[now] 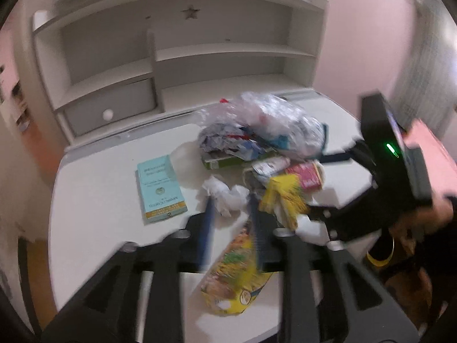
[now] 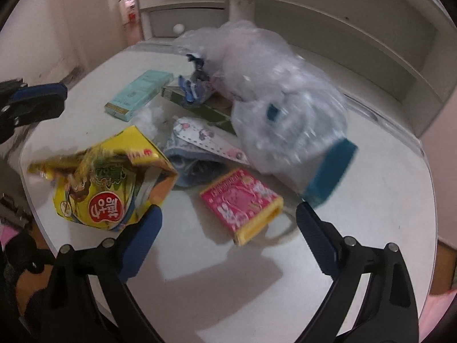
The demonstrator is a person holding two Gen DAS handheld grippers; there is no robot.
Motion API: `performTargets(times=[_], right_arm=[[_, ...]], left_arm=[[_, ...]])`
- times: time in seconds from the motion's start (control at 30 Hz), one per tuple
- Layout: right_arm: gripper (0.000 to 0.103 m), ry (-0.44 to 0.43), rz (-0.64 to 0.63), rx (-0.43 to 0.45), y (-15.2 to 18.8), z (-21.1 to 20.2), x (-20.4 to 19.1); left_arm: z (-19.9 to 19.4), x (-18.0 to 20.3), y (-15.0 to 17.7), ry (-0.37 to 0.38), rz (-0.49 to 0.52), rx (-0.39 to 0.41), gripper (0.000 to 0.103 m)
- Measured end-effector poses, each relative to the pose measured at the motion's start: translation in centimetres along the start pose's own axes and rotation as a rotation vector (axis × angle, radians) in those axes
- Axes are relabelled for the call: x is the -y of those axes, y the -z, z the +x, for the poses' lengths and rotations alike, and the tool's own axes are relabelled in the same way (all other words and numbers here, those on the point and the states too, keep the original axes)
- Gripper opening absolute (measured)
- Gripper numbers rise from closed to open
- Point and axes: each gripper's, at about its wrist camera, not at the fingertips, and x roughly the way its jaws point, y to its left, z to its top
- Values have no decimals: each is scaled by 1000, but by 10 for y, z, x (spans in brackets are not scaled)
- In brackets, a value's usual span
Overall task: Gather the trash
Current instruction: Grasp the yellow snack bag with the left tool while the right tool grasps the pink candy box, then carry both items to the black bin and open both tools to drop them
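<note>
Our left tongs (image 1: 231, 200) look part-open above a yellow snack wrapper (image 1: 240, 268); our right tongs (image 2: 228, 220) gape wide, empty, near a clear bag (image 2: 274, 97) of scraps; writing unreadable.

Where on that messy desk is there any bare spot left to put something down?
Bare desk lies near the front edge beyond the pink box, and left of the teal box. The middle is crowded around the clear plastic bag.

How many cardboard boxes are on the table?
4: a teal box at the left, a green box partly under the plastic bag, a pink box nearest the right gripper, and a torn yellow box. More may be hidden under the bag.
</note>
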Motion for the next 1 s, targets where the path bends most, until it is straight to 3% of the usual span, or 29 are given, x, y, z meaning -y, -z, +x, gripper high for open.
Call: performTargets(times=[0.03,0.07,0.13,0.2,0.33,0.37,0.4,0.43,0.5,0.57,0.77,1.0], right_arm=[[92,2,-20,1,-3,0,-2],[92,5,-38,0,-5,-1,-3],[92,5,-75,-9,-9,2,-5],[90,0,-94,-14,-12,4,-5],[69,0,-121,-23,-10,6,-4],[57,0,-122,-22,-9,5,-4],[48,-11,-123,-20,-7,3,-3],[48,-16,-126,-17,-4,1,-2],[48,-5,-144,1,1,-4,-3],[47,-8,-142,16,3,-8,-4],[47,-15,-65,102,12,-45,-1],[47,18,99,208,38,-104,21]], left_arm=[[-3,1,2,-8,14,12,84],[-8,2,5,-11,31,38,95],[-7,7,11,43,95,12,95],[-3,9,16,41,123,-1,95],[18,8,27,70,149,-69,95],[24,5,29,83,138,-85,93],[28,2,30,88,128,-97,81],[35,0,32,96,115,-124,71],[43,-3,35,104,100,-160,35],[47,-4,39,103,95,-180,20],[25,-5,37,94,57,-125,9],[-15,-1,19,48,-15,-35,8]])
